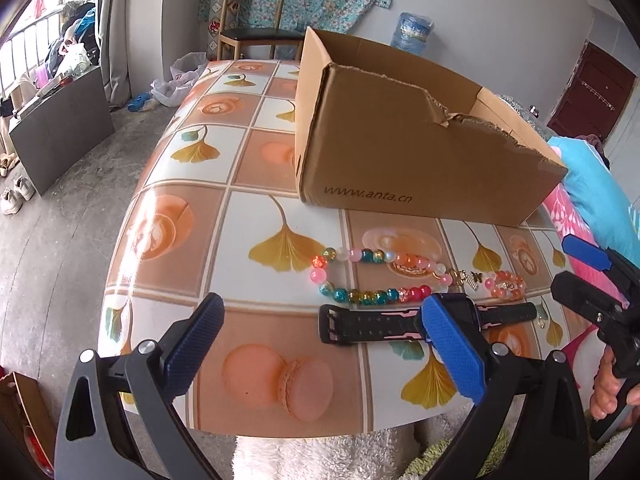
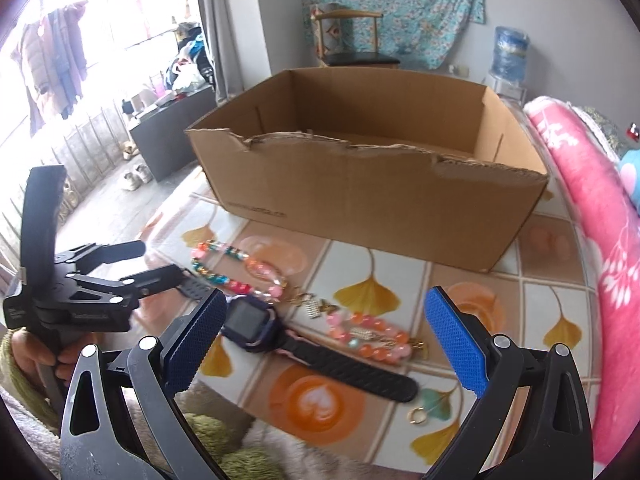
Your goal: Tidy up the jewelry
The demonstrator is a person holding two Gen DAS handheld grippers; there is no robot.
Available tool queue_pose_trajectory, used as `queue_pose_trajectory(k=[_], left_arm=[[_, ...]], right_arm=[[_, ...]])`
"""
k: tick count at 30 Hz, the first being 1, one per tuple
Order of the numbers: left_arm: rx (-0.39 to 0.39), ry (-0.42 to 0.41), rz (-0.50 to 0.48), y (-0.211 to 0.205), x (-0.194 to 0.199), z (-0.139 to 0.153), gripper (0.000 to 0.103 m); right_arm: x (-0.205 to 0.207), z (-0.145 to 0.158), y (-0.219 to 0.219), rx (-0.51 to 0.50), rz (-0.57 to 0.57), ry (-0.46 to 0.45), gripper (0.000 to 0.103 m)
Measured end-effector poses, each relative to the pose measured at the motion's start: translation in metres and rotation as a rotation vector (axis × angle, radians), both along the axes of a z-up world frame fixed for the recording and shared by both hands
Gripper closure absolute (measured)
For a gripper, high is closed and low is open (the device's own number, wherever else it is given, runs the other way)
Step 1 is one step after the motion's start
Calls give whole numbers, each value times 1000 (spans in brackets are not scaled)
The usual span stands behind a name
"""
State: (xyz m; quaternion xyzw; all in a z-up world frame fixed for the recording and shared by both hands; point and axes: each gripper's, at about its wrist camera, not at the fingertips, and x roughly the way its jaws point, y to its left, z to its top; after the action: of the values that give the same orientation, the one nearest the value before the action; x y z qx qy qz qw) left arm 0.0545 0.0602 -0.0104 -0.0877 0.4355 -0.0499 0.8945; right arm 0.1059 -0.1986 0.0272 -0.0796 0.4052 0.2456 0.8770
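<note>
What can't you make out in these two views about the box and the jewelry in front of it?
- Cardboard box floor: both wrist views, hidden by its torn front wall.
- Watch face: left wrist view, covered by the left gripper finger.
- Small gold ring: right wrist view, too small for detail.
- Charms: blurred.

Both the left tongs [image 1: 320, 344] and right tongs [image 2: 332, 340] gape wide, gripping nothing.

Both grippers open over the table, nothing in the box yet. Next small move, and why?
Probably lower the right gripper onto the watch and close on its strap. Both grippers are open and empty, the watch lies flat right between the right fingers, and the box behind it looks empty. The left gripper sits further left, off the watch face.
</note>
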Motion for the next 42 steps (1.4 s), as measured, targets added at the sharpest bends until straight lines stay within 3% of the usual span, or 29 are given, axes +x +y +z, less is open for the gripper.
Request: queue_pose_trajectory(k=[8,13,16,22,27,42], left_arm=[[-6,14,45,10,16,0,34],[-35,24,22,13,25,-4,47],[-57,36,5,14,27,-7,57],[-89,65,-41,13,31,-15,73],[-77,66,-73,11,34,-18,75],[-78,51,-105,14,34,-20,75]], right_arm=[[6,0,6,113,16,73,8],[14,-2,21,166,51,122,18],[22,-7,32,178,78,175,29],[41,-21,47,147,99,277,61],[51,-29,50,107,73,337,76],[59,-46,73,-73,42,360,93]])
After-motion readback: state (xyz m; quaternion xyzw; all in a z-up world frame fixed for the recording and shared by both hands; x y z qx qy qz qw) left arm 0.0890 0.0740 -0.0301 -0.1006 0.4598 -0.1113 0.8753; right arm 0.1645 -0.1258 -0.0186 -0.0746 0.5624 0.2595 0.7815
